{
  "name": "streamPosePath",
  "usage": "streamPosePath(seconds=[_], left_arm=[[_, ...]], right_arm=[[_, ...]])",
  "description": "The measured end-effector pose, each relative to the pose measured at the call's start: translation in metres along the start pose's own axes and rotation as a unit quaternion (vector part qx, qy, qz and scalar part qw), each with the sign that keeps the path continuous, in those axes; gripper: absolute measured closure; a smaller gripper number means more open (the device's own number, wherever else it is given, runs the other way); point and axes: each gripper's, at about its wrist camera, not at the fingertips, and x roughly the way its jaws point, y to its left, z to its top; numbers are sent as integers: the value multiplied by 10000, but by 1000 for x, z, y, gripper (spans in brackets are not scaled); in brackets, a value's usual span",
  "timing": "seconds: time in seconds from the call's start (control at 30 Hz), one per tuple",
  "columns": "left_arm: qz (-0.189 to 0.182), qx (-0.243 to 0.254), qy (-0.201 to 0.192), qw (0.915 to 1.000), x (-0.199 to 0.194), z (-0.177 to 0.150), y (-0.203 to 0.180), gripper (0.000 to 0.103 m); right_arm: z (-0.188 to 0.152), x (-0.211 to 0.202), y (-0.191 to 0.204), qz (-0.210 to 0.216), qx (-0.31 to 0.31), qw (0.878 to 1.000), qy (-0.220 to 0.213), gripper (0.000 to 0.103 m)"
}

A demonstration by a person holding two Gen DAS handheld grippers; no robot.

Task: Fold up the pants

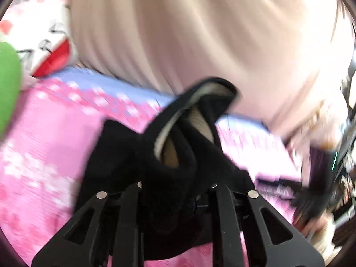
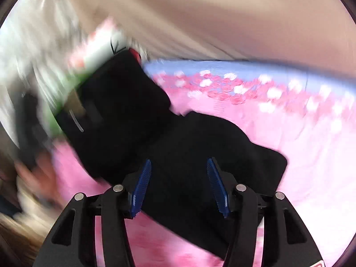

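Note:
The black pants bunch up in my left gripper, which is shut on the cloth and holds it lifted above the pink bedspread; a pale lining shows in the folds and the fingertips are hidden by the fabric. In the right wrist view the pants lie spread on the pink bedspread. My right gripper is open, its blue pads hovering just above the black cloth with nothing between them. Both views are blurred by motion.
The bed has a pink floral cover with a pale blue border. A white and red patterned pillow and a green object sit at the left. A beige curtain hangs behind. Clutter lies at the right edge.

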Motion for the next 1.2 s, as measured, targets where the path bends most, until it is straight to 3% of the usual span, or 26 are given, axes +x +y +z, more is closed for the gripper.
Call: streamPosePath(seconds=[0.13,0.2,0.27,0.33,0.37,0.4,0.5,0.6,0.67,0.7,0.73,0.77,0.9,0.97,1.07,1.17,1.2], left_arm=[[381,117,-333,9986,-30,20,2,87],[466,151,-364,9981,-31,27,4,87],[446,172,-343,9983,-34,29,-1,86],[408,174,-358,9984,-35,32,-1,86],[420,206,-378,9982,-38,33,0,86],[439,231,-404,9979,-40,35,0,86],[453,274,-487,9974,-44,44,2,86],[477,292,-623,9965,-54,51,4,86],[561,322,-713,9954,-60,53,3,86],[615,342,-731,9948,-61,53,3,86],[639,335,-729,9947,-61,53,3,86],[654,326,-699,9949,-60,53,5,86],[641,388,-577,9955,-55,50,7,86],[619,433,-562,9956,-53,48,5,86],[576,472,-526,9958,-50,47,1,86],[576,525,-472,9958,-47,45,-3,86],[581,560,-455,9957,-47,45,-5,85]], right_arm=[[-9,54,62,-278,-1126,9928,302,48],[-7,82,85,-560,-1624,9847,288,38],[-2,107,90,-561,-1751,9822,389,37],[5,125,84,-652,-1558,9848,405,53],[9,127,78,-633,-1426,9872,337,75],[18,125,70,-521,-1157,9915,294,90],[37,111,62,171,-560,9981,195,90],[42,111,97,660,-891,9936,217,89],[33,138,131,1107,-1262,9834,689,80],[27,150,140,1029,-1409,9812,830,72],[21,153,147,871,-1557,9812,738,70],[19,146,148,844,-1633,9812,588,61],[30,79,94,1315,-826,9879,1,59],[33,60,55,1020,-352,9941,-126,56],[42,82,18,667,-13,9976,192,55],[46,112,21,549,-118,9976,396,55],[49,132,22,448,-153,9974,538,68]])
